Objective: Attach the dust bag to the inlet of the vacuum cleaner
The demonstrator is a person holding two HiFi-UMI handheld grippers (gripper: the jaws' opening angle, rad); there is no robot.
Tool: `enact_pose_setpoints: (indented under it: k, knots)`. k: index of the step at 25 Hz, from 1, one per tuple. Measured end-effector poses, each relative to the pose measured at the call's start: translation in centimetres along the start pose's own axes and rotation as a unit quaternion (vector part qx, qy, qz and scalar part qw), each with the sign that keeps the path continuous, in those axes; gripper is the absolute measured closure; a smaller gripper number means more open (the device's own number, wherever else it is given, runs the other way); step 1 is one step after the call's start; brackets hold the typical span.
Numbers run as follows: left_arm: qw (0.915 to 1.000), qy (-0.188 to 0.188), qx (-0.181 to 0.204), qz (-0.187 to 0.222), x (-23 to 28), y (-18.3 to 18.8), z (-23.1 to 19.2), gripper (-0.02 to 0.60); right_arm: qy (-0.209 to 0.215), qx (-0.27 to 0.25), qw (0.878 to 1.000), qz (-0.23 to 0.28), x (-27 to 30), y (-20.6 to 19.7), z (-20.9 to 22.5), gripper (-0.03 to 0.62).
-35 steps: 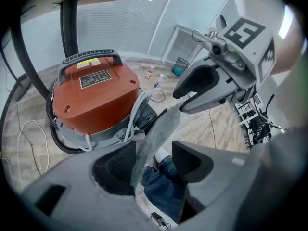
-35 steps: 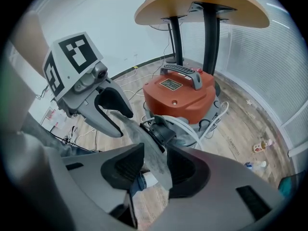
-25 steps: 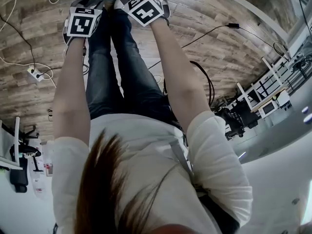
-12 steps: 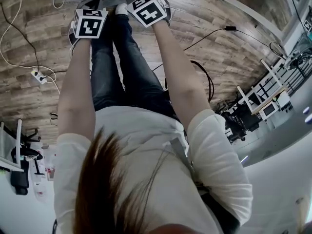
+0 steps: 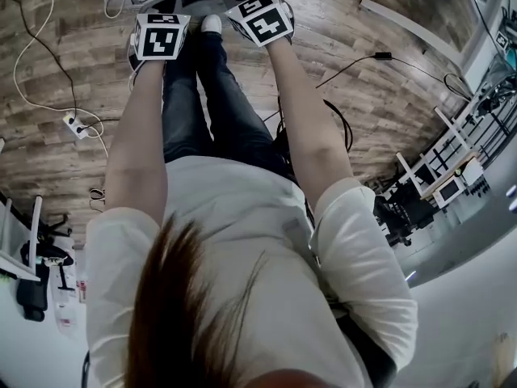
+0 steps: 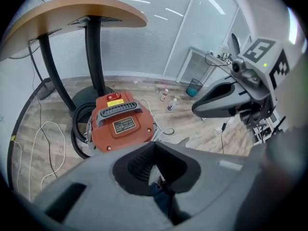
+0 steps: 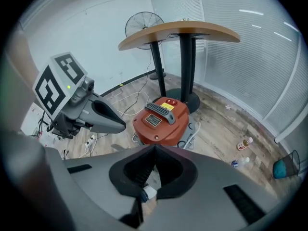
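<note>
Vacuum cleaner (image 6: 120, 124), red with a grey handle across its top, stands on the wooden plank floor (image 6: 43, 148), and I place everything else by it. Right behind it rises the black double post of a round table (image 6: 72, 13) with a wood-coloured top. A black hose (image 6: 77, 134) curls around one side of it, close against the body, and a thin white cable (image 6: 45, 129) loops over the planks just beyond the hose. Past the table stands a fan (image 7: 143, 25), and a glass wall (image 7: 250, 57) with blinds runs behind the vacuum cleaner. Further off along that wall two small bottles (image 6: 166, 96) sit on the floor, with a teal bin (image 6: 195, 86) past them.

My left gripper (image 6: 155, 146) hangs above the floor on the near side of the vacuum cleaner, well apart from it and tilted down. Its jaws have just been closing and now meet tip to tip with nothing between them. My right gripper (image 7: 155, 148) is just beside it, equally clear of the vacuum cleaner, its jaws pressed together and empty.

The vacuum cleaner lies ahead of both pairs of tips, a little to the left of the left ones and straight past the right ones. Under the right jaws I see the toe of a white shoe (image 7: 149, 192), nearer to me than the vacuum cleaner.
</note>
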State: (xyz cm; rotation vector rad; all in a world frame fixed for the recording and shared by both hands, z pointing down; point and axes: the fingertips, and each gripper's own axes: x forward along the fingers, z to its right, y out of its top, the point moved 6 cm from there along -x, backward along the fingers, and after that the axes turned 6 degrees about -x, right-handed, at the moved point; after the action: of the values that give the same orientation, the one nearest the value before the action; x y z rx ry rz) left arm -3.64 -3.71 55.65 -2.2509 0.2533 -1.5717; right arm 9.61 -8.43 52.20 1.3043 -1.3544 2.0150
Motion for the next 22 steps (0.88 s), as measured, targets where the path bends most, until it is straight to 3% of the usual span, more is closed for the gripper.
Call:
enact_pose_setpoints:
  k: [9, 15, 22]
  knots:
    - [0.9995, -0.013, 0.012, 0.025, -3.3, 1.3, 1.3, 0.565, -0.014, -0.007, 1.0, 0.014, -3.4, 2.4, 0.4, 0.592]
    - [0.9938, -0.018, -0.003, 0.11, -6.4, 5.0, 2.1, 0.565, -0.026, -0.012, 0.999, 0.038, -5.9, 4.2, 0.1, 0.592]
    - [0.986, -0.009, 0.004, 0.167, -9.7, 7.9, 2.7, 0.565, -0.049, -0.008, 0.996, 0.076, -9.2, 6.3, -0.3, 0.592]
